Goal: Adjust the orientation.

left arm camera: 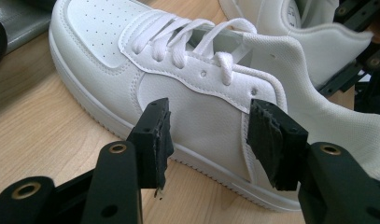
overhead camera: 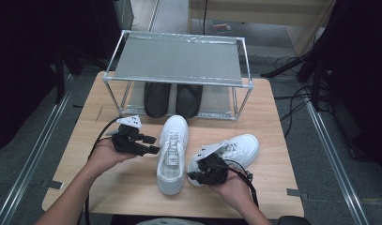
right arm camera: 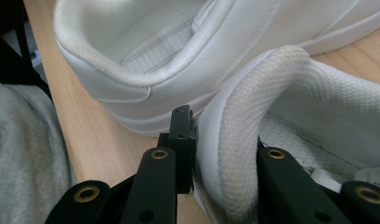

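the wooden table (overhead camera: 132, 187) carries a metal rack (overhead camera: 179, 61) sheltering dark slippers (overhead camera: 172, 99). one white sneaker (overhead camera: 172, 152) lies mid-table, the left gripper (overhead camera: 150, 144) released beside it. the right gripper (overhead camera: 194, 176) clenches the angled sneaker (overhead camera: 235, 150) by its heel; probably next comes lifting it rackward.

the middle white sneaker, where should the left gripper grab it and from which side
Grip the upright middle sneaker at its padded heel collar, one jaw inside the opening and one outside, coming from the heel end nearest the person. The rim there is thin enough to pinch; the right gripper holds the other sneaker that way. The left gripper stands open beside it.
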Demonstrator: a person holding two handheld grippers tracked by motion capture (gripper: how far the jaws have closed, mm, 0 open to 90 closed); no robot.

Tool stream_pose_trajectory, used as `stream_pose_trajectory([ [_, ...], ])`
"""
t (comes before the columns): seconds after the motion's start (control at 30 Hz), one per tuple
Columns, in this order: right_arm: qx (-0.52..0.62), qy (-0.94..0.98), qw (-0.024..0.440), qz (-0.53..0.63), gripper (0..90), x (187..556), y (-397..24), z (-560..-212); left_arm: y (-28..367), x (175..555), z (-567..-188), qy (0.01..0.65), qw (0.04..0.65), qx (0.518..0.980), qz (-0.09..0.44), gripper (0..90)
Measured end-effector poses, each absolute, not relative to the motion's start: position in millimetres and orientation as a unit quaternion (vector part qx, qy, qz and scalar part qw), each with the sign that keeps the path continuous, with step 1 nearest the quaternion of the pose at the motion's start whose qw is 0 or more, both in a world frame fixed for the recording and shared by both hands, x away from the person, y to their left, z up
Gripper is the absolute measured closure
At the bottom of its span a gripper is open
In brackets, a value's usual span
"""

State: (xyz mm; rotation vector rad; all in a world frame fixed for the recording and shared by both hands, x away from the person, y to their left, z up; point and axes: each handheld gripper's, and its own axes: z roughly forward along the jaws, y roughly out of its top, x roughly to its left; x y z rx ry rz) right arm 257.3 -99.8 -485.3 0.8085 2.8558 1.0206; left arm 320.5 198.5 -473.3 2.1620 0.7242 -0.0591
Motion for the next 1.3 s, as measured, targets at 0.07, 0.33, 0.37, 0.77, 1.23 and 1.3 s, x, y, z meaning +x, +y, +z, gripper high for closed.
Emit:
stream_pose_trajectory([
  [0.07,0.255,0.91,0.002,0.326,76.6,258,-99,-487,199,321,-473,0.288,0.417,0.862,-0.024,48.9],
  [0.33,0.263,0.898,-0.027,0.352,65.2,261,-109,-482,200,321,-474,0.293,0.417,0.86,-0.024,48.0],
  [0.37,0.263,0.896,-0.027,0.356,65.1,262,-111,-480,200,321,-474,0.293,0.416,0.86,-0.023,47.9],
  [0.77,0.265,0.865,-0.016,0.425,76.4,265,-153,-445,200,322,-474,0.295,0.416,0.86,-0.018,46.7],
  [1.23,0.375,0.828,0.073,0.41,89.4,283,-223,-442,201,328,-473,0.301,0.42,0.856,-0.011,44.4],
  [1.3,0.393,0.822,0.08,0.405,90.0,283,-234,-445,200,329,-473,0.301,0.42,0.856,-0.011,44.0],
])
